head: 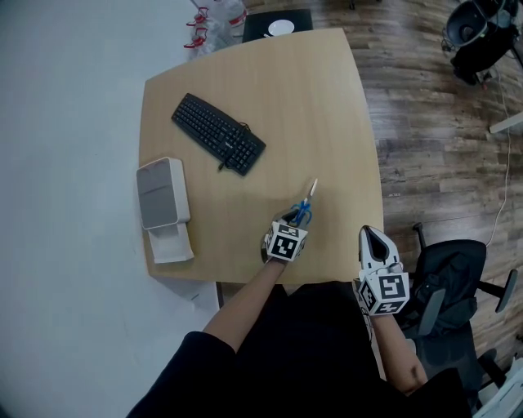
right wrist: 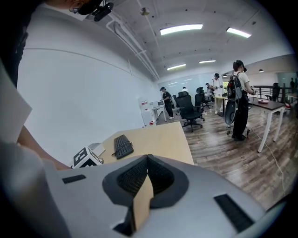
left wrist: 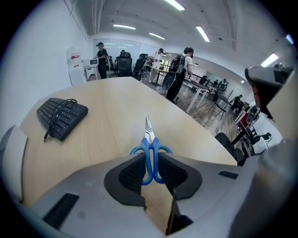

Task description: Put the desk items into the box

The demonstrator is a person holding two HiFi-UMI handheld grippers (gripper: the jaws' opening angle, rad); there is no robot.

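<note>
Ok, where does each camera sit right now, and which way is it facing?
Head view: on the person's head, facing steeply down at the table; both forearms, left gripper and right gripper show.
Left gripper view: on the left gripper, facing along the table; its jaws, shut on the scissors.
Right gripper view: on the right gripper, facing across the table into the office; its shut, empty jaws.
Shared: all three show the keyboard.

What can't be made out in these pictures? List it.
Handles of the scissors: head view, partly covered by the left gripper.
The box: left gripper view, cut off by the left edge.
The red-and-white items beyond the desk: head view, cut by the top edge, too small to name.
</note>
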